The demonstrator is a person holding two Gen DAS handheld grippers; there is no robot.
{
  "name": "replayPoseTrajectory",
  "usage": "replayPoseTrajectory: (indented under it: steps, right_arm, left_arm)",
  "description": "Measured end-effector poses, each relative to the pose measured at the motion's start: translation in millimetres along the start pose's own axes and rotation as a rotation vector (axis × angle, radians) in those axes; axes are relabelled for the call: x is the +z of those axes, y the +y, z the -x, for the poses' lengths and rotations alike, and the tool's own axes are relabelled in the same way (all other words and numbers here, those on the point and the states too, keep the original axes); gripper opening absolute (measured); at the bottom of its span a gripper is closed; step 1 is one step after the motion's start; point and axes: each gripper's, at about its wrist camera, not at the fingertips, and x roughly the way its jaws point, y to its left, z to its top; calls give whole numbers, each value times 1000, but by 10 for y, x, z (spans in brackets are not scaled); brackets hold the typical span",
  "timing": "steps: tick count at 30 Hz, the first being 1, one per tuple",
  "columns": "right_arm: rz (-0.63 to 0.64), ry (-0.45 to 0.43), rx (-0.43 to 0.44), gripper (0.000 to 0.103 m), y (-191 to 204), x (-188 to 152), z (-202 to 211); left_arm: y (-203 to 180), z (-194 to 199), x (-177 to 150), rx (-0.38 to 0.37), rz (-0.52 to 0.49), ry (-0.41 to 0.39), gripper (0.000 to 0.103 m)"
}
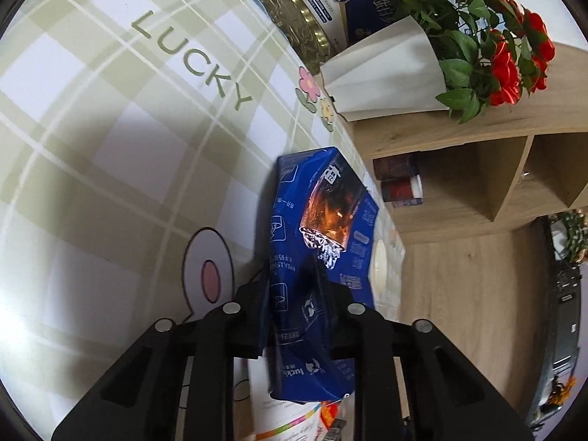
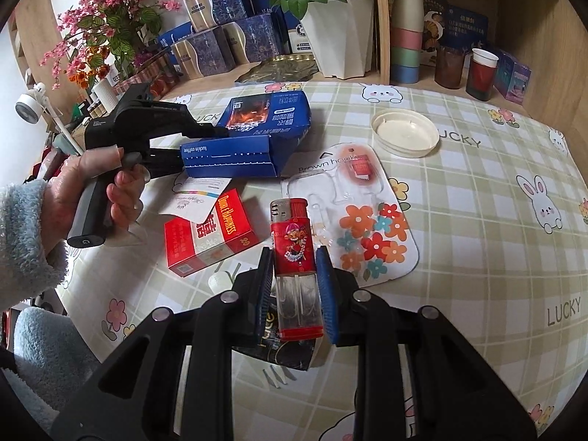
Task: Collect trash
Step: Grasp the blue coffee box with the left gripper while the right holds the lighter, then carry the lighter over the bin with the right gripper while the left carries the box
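The left gripper [image 1: 294,294] has its jaws pinched on the torn blue cardboard coffee box [image 1: 319,235], which sits at the middle of the checked plastic tablecloth [image 2: 477,191]; the right gripper [image 2: 296,286] clamps a red plastic lighter [image 2: 294,253] just above the cloth; I judge collection barely begun, since a red cigarette pack [image 2: 209,235], a flowered hook blister card [image 2: 352,213] and a white round lid [image 2: 404,132] lie uncollected; no bin shows.
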Motion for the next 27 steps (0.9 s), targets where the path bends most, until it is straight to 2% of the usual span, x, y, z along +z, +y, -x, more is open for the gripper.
replayPoseTrajectory:
  steps: [4,10,16,20,27]
  right_arm:
    - [-1,-9,-2,27,-7,11,17]
    - [-11,-35,-7,27,-24,30,107]
    - [-21,-60,1,27,5,38,254]
    - [-30,-77,14,27,52,29,371]
    - [-39,-115,43,27,213,-58,682]
  left_arm:
    - [-129,62,-32,-15,-52,-4,17]
    - [-544,368,-102,-22,-183,-68,14]
    - [-1063,798,-259,42,-367,-148,14]
    - [-1280,1196,-514,67,-428,-196,14]
    - [-1357,1758,-1114,75,-467,-208,14]
